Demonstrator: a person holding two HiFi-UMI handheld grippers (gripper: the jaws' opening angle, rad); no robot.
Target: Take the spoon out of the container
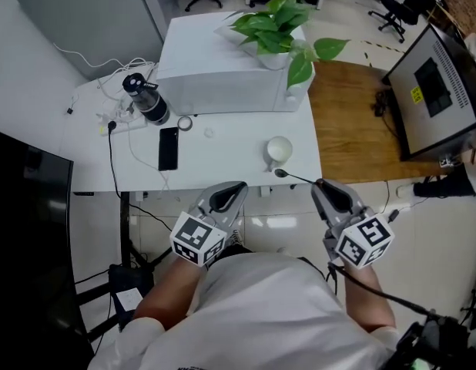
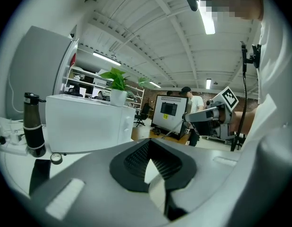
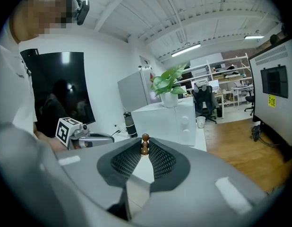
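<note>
Black phone [image 1: 168, 148] lies left of cup [image 1: 279, 149] and spoon [image 1: 280, 173]

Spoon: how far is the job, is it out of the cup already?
Done: the spoon is out of the cup, held clear of it. In hand: the right gripper has its jaws shut on the handle. Remaining: perhaps only setting it down; the left gripper is empty.

Straight ahead of me the table [image 1: 222, 168] lies bare between the phone [image 1: 168, 148] and the cup [image 1: 279, 151], so I can pass there. Farther back the box [image 1: 222, 75] and plant [image 1: 273, 21] wall off the far side. The bottle [image 1: 148, 99] and cables [image 1: 110, 149] crowd the left.
</note>
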